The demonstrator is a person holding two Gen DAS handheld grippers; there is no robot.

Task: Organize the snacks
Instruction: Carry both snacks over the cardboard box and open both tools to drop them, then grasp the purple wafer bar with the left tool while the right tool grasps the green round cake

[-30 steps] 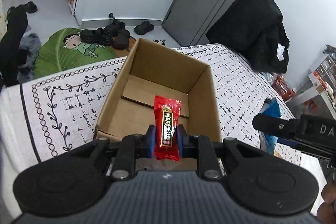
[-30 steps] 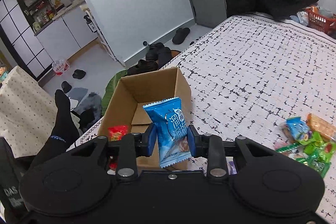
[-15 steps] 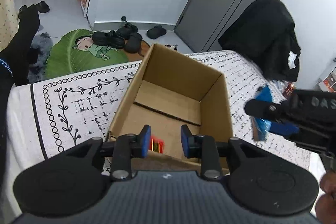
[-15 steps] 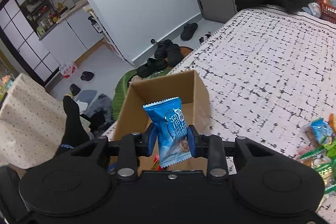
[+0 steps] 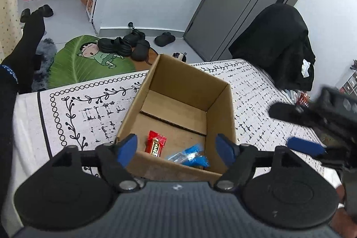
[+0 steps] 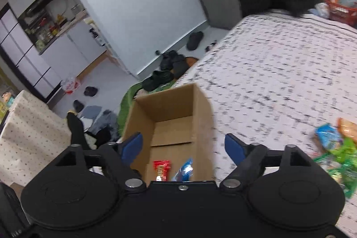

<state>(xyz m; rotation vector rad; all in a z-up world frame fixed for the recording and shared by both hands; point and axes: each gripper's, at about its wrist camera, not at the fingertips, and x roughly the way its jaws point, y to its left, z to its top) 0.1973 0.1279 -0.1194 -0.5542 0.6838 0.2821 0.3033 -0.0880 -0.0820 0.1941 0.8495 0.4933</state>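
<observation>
An open cardboard box [image 5: 221,108] stands on the patterned bed cover; it also shows in the right wrist view [image 6: 203,113]. Inside lie a red snack packet [image 5: 156,144] and a blue snack packet [image 5: 189,155], both seen in the right wrist view too, the red one [image 6: 161,168] left of the blue one [image 6: 184,170]. My left gripper [image 5: 177,148] is open and empty above the box's near edge. My right gripper [image 6: 184,147] is open and empty above the box. Its blue fingertip [image 5: 305,146] shows at the right of the left wrist view.
A pile of loose snack packets [image 6: 334,148] lies on the bed to the right. Black shoes [image 5: 125,44] and a green leaf mat [image 5: 84,59] lie on the floor beyond the bed. A black coat [image 5: 279,46] hangs by the door.
The left gripper opened and dropped the red packet into the box. The right gripper moved over the box, opened and dropped the blue packet beside it.
</observation>
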